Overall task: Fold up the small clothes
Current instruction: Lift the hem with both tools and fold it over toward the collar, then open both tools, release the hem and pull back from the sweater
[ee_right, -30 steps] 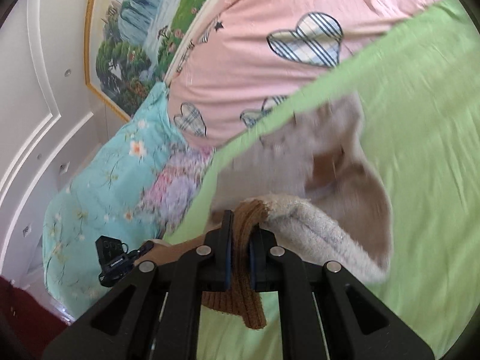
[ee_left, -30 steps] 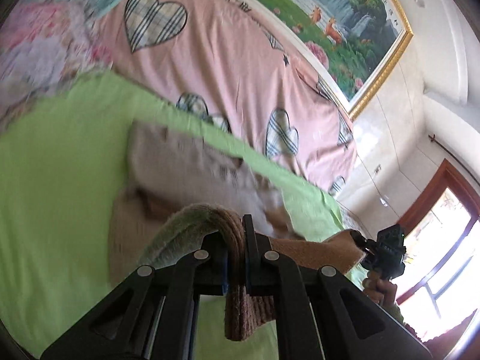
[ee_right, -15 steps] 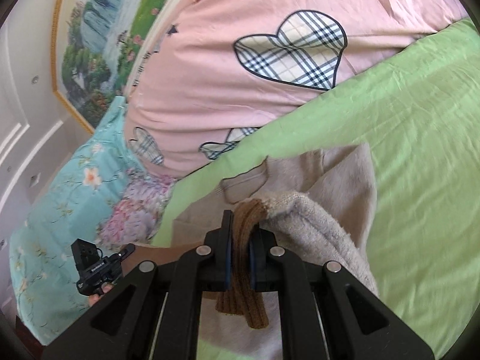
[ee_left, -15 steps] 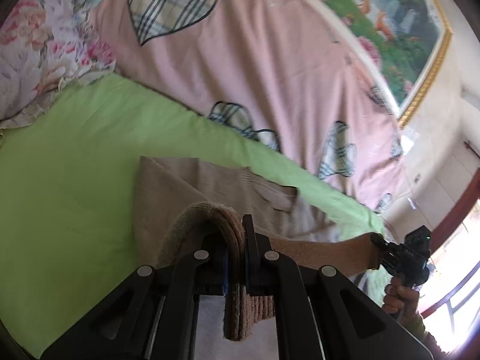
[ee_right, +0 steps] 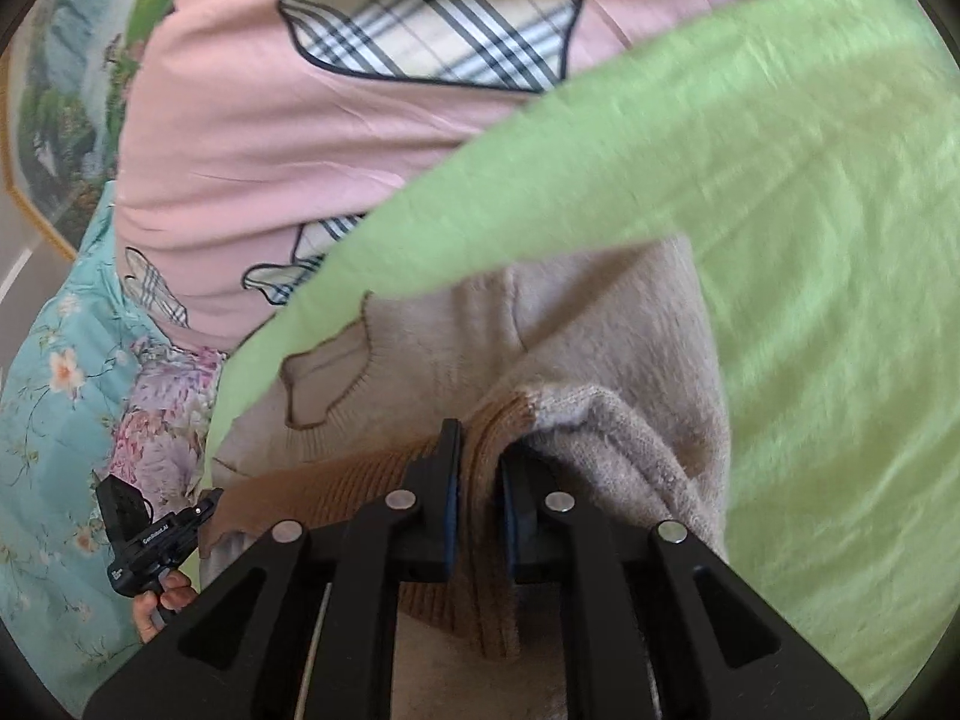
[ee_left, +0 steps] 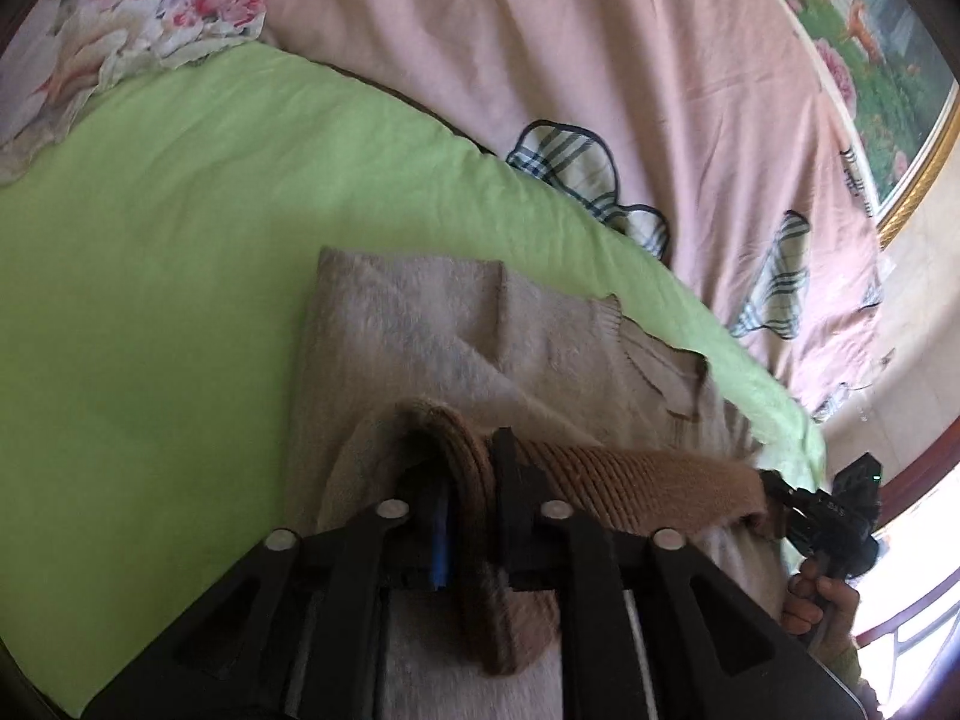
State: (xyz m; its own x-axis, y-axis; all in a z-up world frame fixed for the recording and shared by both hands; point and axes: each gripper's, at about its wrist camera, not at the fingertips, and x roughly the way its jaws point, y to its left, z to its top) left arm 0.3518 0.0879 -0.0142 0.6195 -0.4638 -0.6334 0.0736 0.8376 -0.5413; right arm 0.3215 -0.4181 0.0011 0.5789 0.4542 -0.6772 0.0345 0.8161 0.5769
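Two grippers, left gripper (ee_left: 474, 468) and right gripper (ee_right: 480, 468), each have their jaws closed tight on the brown ribbed hem (ee_left: 648, 480) of a small beige sweater (ee_left: 420, 324), one at each hem corner, with the band stretched between them. The sweater lies on the green sheet (ee_left: 150, 240) of a bed, collar (ee_right: 324, 378) toward the pink quilt (ee_left: 540, 30) with plaid hearts, and a floral pillow (ee_right: 54, 360) off to the left side. Compared with a second ago, both views have dropped lower and closer to the garment: the hem, then held high with the body hanging loose and blurred, is now carried forward over the lower body and sits just short of the collar, while the chest panel lies flat on the sheet. A sleeve appears already folded inward across the upper body, judging by the diagonal edge in the left view. This suggests the bottom-to-top fold is nearly laid down; what remains, by this reading, is to lower the hem onto the shoulders evenly and let go. A likely risk is one corner landing ahead of the other, skewing the fold.
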